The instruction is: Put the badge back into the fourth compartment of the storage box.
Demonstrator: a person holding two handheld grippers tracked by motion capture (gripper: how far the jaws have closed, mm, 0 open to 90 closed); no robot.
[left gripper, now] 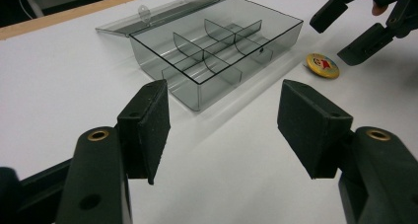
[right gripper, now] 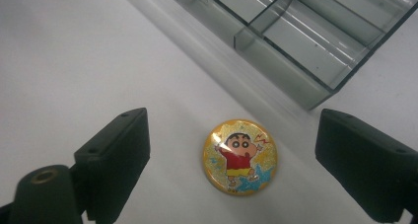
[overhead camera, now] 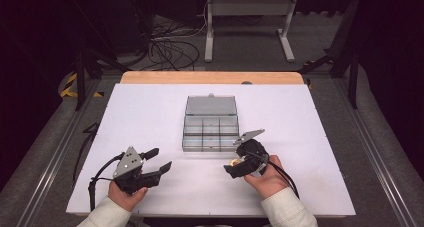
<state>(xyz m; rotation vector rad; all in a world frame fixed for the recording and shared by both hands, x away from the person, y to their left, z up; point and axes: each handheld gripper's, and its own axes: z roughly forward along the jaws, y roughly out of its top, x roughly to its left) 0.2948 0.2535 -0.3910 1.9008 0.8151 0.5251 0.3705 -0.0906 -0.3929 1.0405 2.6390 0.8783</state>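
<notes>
Badge [right gripper: 240, 156] flat on the table [overhead camera: 150, 117], just beside the compartment box's [overhead camera: 210, 129] near corner, sits squarely between your right gripper's [right gripper: 231, 160] jaws, parted, not touching it. Your left gripper [left gripper: 224, 128], open and empty, is well apart.

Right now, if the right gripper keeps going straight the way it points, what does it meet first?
Most likely the round yellow cartoon badge, lying flat on the white table between the right gripper's open jaws.
</notes>
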